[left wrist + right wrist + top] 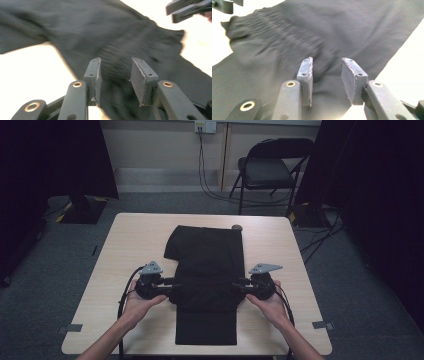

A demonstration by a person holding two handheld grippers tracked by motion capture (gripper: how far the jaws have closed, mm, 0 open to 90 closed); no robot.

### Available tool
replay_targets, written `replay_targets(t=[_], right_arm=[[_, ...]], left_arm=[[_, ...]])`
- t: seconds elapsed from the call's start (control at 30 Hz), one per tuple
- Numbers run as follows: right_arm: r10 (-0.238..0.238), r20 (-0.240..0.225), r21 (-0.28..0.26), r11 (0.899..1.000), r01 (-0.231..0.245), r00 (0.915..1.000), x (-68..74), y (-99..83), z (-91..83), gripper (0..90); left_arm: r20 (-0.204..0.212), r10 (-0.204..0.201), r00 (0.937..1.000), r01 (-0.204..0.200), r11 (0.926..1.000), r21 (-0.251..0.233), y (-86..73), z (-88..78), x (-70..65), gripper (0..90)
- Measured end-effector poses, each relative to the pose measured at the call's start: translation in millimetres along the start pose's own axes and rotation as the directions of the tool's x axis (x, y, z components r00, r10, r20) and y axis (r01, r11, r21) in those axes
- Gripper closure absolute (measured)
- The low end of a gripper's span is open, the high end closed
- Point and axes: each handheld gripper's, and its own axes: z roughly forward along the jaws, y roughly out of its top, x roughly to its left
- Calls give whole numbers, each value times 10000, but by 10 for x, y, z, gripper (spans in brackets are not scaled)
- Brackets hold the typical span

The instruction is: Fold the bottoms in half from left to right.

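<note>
A black garment [207, 270] lies folded lengthwise down the middle of a light wooden table [135, 240], with a gathered, ribbed band across it near my hands. My left gripper [175, 283] is at the cloth's left edge, level with that band. My right gripper [238, 284] is at the right edge, facing it. In the left gripper view, the left gripper [115, 65] stands open over the ribbed cloth [130, 42], pads apart from it. The right gripper [327, 63] is open too, above the fabric [294, 40]. Neither pair of pads presses on anything.
A small dark round object [237, 227] sits at the garment's far right corner. Behind the table stand a folding chair [270, 167] and trailing cables [210, 185]. Tape marks [74, 327] sit at the table's near corners. Dark curtains flank both sides.
</note>
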Motion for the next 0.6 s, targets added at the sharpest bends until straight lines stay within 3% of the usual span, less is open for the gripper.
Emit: replay_targets(t=[0.1,0.17,0.2,0.27,0.3,0.37,0.4,0.5,0.6], right_arm=[[-142,517,281,9995,128,9986,-86,55,152,615],[-38,622,394,9992,14,9981,-137,78,269,604],[-76,700,367,9993,50,9975,-147,87,321,605],[-63,804,523,9986,21,9967,-159,98,419,604],[-190,1005,637,9979,126,9948,-162,99,465,604],[-318,1289,862,9961,207,9911,-184,79,542,603],[-229,1216,930,9956,116,9923,-201,59,570,599],[-152,1119,976,9952,42,9936,-208,21,588,599],[-22,729,718,9974,-31,9973,-198,35,537,573]], left_arm=[[-729,-471,9962,510,9973,522,7,185,122,612],[-932,-774,9926,841,9940,703,0,296,159,612],[-1211,-683,9903,778,9941,755,-5,350,149,614],[-1615,0,9869,181,9937,1106,-13,440,124,611],[-1705,-61,9853,265,9927,1177,-21,475,128,595],[-1684,-199,9855,395,9927,1139,-40,511,161,574],[-1738,-82,9848,284,9931,1142,-48,516,173,550],[-1485,-253,9886,397,9947,951,-64,500,199,503],[-1255,-26,9921,134,9963,853,-68,442,181,470]])
